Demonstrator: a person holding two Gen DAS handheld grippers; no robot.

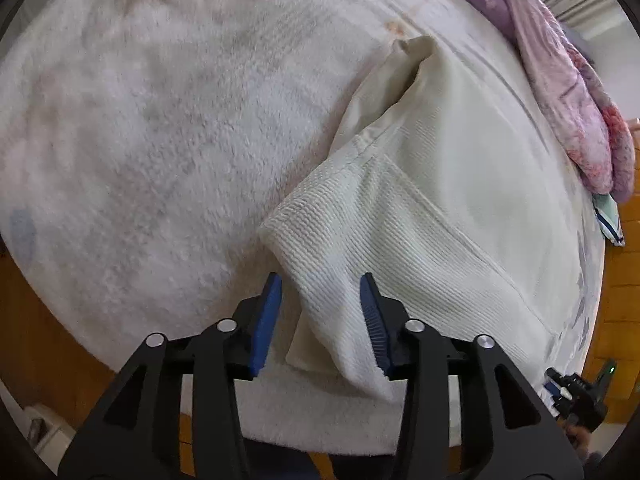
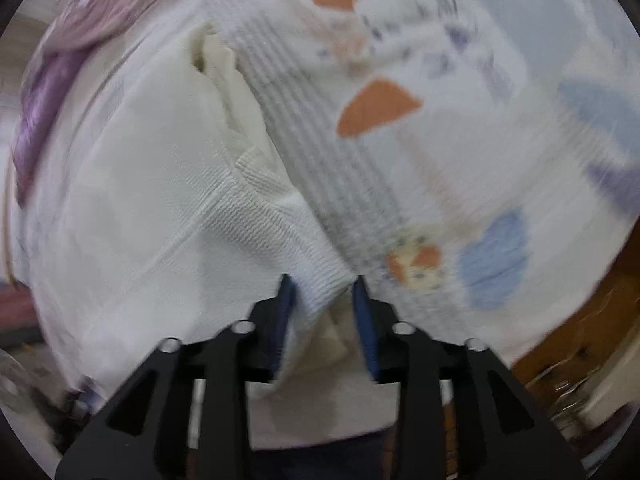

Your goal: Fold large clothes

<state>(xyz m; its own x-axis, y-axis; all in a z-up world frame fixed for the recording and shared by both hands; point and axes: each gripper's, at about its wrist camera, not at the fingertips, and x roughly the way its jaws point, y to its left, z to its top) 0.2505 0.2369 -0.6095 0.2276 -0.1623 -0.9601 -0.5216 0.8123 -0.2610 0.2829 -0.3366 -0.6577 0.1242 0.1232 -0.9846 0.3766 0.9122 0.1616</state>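
Note:
A cream ribbed knit garment point(image 1: 420, 184) lies partly folded on the bed. Its near corner hangs between the fingers of my left gripper point(image 1: 320, 292), whose blue pads stand apart around the cloth without pinching it. In the right wrist view the same garment point(image 2: 160, 200) spreads to the left, and its ribbed corner sits between the fingers of my right gripper point(image 2: 322, 292), which are also apart around the cloth. The right wrist view is blurred by motion. The right gripper also shows at the lower right of the left wrist view point(image 1: 576, 396).
A fluffy white blanket point(image 1: 160, 120) covers the bed on the left. A printed sheet with orange and blue shapes point(image 2: 460, 120) lies to the right. A pink and purple quilt point(image 1: 568, 92) is heaped at the far side. Wooden floor point(image 1: 624, 280) borders the bed.

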